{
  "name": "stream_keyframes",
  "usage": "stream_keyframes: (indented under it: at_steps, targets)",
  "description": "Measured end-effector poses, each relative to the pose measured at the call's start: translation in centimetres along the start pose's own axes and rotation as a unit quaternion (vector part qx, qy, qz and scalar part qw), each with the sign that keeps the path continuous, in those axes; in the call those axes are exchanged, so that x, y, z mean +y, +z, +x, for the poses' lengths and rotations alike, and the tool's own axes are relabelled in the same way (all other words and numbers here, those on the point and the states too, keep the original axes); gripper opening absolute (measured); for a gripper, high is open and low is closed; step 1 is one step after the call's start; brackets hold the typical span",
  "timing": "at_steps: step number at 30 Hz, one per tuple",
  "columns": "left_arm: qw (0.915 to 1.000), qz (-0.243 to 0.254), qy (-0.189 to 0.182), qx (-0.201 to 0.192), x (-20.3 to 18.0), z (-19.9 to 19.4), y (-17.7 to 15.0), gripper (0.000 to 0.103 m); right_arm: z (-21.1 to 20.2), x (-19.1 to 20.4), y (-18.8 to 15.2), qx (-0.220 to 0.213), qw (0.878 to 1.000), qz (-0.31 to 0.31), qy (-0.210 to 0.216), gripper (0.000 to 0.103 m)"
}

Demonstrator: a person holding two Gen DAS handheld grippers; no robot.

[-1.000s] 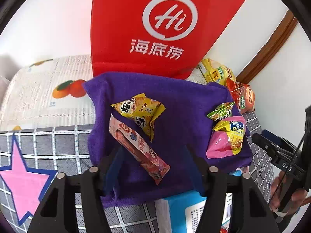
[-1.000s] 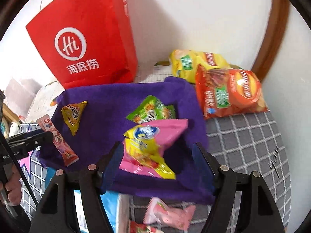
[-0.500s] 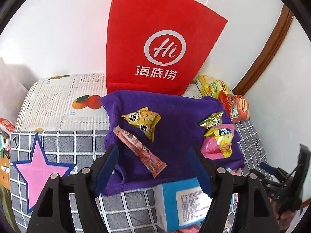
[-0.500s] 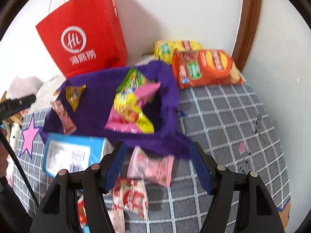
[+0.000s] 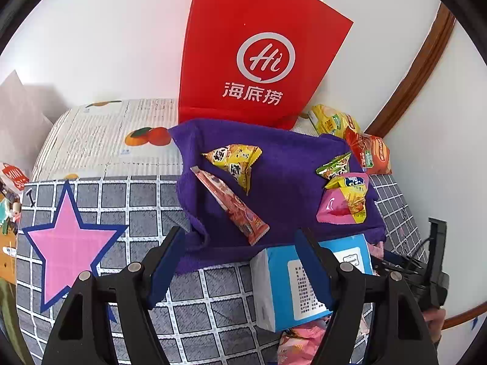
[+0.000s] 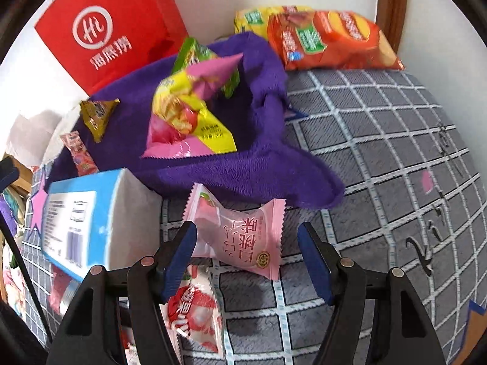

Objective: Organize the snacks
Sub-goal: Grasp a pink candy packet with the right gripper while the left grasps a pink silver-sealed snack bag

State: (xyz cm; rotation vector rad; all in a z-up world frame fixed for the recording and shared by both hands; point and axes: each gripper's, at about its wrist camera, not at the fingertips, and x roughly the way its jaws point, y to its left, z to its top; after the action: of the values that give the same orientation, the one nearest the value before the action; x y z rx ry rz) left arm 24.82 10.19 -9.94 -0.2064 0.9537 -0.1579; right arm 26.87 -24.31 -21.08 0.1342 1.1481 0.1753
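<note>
Your right hand-held gripper (image 6: 246, 261) hangs released over a pink snack packet (image 6: 240, 237), which lies flat on the grey checked cover (image 6: 380, 158) between the blue fingers, touching neither. Just left of it a blue and white box (image 6: 79, 216) lies on its side, close against the left finger, and a red and white packet (image 6: 194, 310) sits under that same finger. Behind the pink packet a purple towel (image 6: 243, 164) lies bunched, carrying a yellow and pink bag (image 6: 188, 121), a green packet (image 6: 191, 54), a small yellow packet (image 6: 97, 114) and a long red stick packet (image 6: 79, 152). An orange crisp bag (image 6: 331, 42) and a yellow one (image 6: 258, 15) rest at the wall, beside a red paper bag (image 6: 103, 30).

Your left hand-held gripper (image 5: 240, 261) is also released and grasps nothing; its fingers frame the towel's near edge and the box (image 5: 304, 279). A pink star (image 5: 71, 234) marks the cover, with a fruit-printed sheet (image 5: 115, 140) beyond. White walls meet at a brown wooden trim (image 5: 414, 70).
</note>
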Motion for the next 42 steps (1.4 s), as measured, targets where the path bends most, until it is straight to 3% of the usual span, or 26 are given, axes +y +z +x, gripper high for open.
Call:
stream_keyframes:
  at_steps: [5,7,9,13,29,42]
  targets:
    - [1.0000,0.000,0.000,0.005,-0.1,0.2,-0.7,0.073,0.8,0.9,0.0,-0.017,1.000,-0.013,-0.002,0.073]
    - [1.0000,0.001,-0.003,0.006,-0.2,0.1,-0.9,0.073,0.9,1.3,-0.1,-0.023,0.999,-0.021,-0.012,0.063]
    - [0.9999,0.003,-0.008,0.005,-0.3,0.0,-1.3,0.073,0.8,1.8,-0.2,-0.026,0.999,-0.037,-0.018,0.038]
    - [0.9998,0.004,-0.017,0.002,-0.3,-0.4,-2.0,0.073,0.1,2.2,-0.2,-0.026,0.999,-0.041,0.000,0.038]
    - [0.9987,0.043,-0.027,0.007,-1.1,-1.7,-5.8,0.073,-7.1,2.4,-1.3,-0.088,0.996,-0.006,-0.016,0.038]
    - [0.9970,0.071,-0.024,0.021,-1.7,-1.3,-8.1,0.073,-8.5,2.4,-3.6,-0.092,0.995,0.032,-0.010,0.038]
